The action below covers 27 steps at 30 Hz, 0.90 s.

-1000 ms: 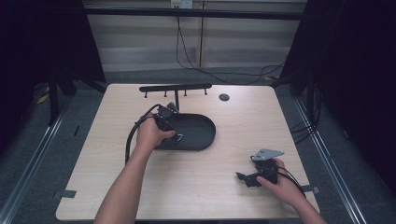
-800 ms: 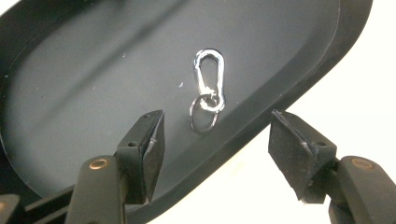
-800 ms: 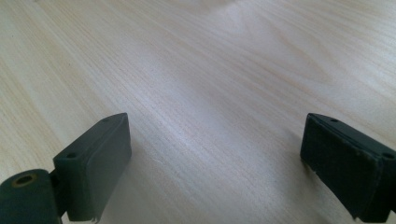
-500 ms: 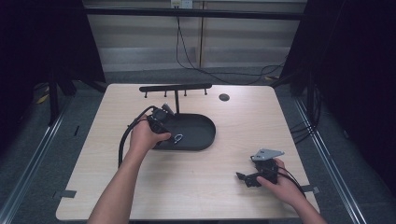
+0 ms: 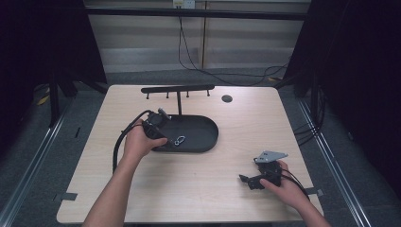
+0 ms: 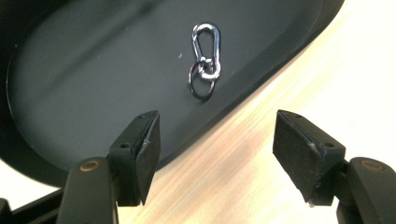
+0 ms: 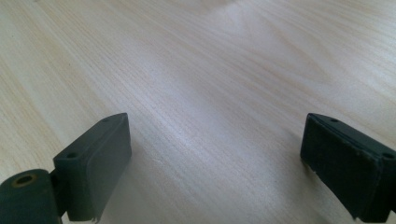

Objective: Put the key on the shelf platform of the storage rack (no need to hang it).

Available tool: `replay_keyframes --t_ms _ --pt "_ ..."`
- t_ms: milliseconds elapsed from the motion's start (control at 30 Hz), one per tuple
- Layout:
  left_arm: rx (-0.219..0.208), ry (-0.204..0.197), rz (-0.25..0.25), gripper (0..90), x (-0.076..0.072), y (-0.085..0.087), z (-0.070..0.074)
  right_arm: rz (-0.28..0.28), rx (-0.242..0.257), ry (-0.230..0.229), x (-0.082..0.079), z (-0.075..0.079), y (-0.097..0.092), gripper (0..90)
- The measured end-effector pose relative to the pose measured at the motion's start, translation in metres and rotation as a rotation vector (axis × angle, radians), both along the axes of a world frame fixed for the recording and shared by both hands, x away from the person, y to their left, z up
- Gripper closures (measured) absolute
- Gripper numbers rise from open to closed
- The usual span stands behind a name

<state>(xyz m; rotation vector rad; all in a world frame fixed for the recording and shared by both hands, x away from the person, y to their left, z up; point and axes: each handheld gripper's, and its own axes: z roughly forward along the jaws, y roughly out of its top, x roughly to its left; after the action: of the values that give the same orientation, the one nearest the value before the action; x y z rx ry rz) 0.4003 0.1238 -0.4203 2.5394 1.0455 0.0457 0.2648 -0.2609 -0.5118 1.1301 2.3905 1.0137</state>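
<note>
A silver carabiner with a key ring (image 5: 179,140) (image 6: 205,51) lies flat in the black oval tray (image 5: 204,138) (image 6: 70,93), near its front left rim. My left gripper (image 5: 161,135) (image 6: 215,135) hovers just short of it over the tray's rim. Its jaws are open and have just been opening, with nothing between them. At the front right of the wooden table my right gripper (image 5: 246,180) (image 7: 215,140) rests low over bare wood, jaws wide open and empty.
A black T-shaped rack with pegs (image 5: 178,89) rises from the tray's far side. A small dark disc (image 5: 227,98) sits at the table's back right. The left gripper's cable (image 5: 118,142) loops over the table's left part.
My left hand has drawn back to the left, away from the carabiner, which stays lying in the tray. The right hand has not moved.
</note>
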Motion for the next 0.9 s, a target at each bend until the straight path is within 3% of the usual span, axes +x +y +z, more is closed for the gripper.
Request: replay_keyframes --t_ms 900 --pt "-0.033 -0.012 0.018 32.3 -0.026 0.051 -0.013 0.001 0.002 0.0 0.0 0.0 0.0 8.4"
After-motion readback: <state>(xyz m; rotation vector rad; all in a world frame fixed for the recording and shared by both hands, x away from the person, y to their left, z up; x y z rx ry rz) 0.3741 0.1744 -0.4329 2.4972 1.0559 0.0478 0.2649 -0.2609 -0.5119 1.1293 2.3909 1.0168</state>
